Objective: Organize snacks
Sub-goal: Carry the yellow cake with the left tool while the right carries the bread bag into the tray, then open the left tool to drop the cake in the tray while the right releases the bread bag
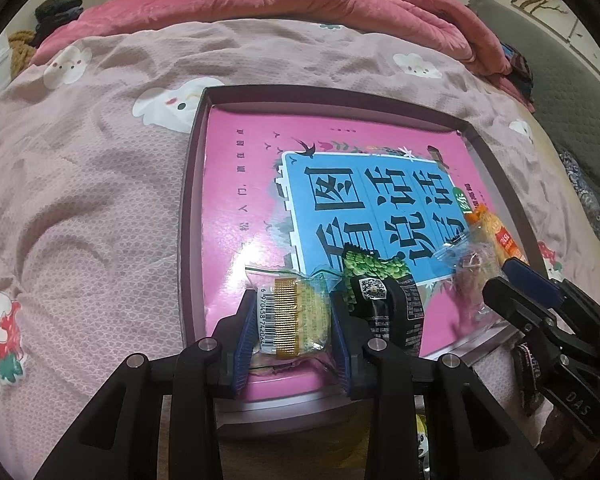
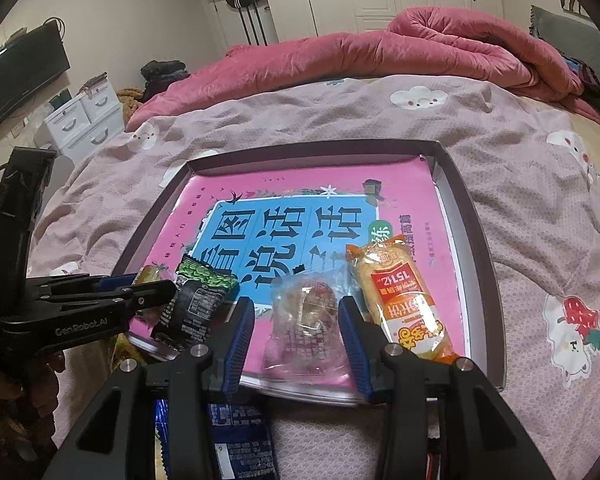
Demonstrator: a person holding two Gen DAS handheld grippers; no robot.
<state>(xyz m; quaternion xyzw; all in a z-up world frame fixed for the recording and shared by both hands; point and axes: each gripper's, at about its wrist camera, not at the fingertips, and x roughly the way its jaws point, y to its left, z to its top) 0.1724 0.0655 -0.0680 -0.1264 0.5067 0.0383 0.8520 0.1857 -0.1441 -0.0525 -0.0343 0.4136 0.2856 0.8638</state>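
Observation:
A shallow dark-rimmed box [image 1: 188, 200] [image 2: 480, 240] lies on the bed with a pink book [image 1: 240, 184] [image 2: 300, 192] inside. On the book lie a black-and-green snack packet [image 1: 384, 284] [image 2: 198, 300], a clear-wrapped pastry [image 2: 308, 316] [image 1: 470, 276] and an orange snack bar [image 2: 400, 300] [image 1: 496, 232]. My left gripper [image 1: 291, 316] [image 2: 140, 292] is shut on a yellow-green wrapped cake [image 1: 296, 312] at the box's near left. My right gripper [image 2: 296, 332] [image 1: 508, 280] is open, its fingers on either side of the clear pastry.
A pink patterned bedsheet [image 1: 80, 200] surrounds the box. A rolled pink quilt [image 2: 380, 52] lies at the far edge. A blue snack packet [image 2: 240, 432] lies on the sheet under my right gripper. White drawers [image 2: 84, 120] stand left of the bed.

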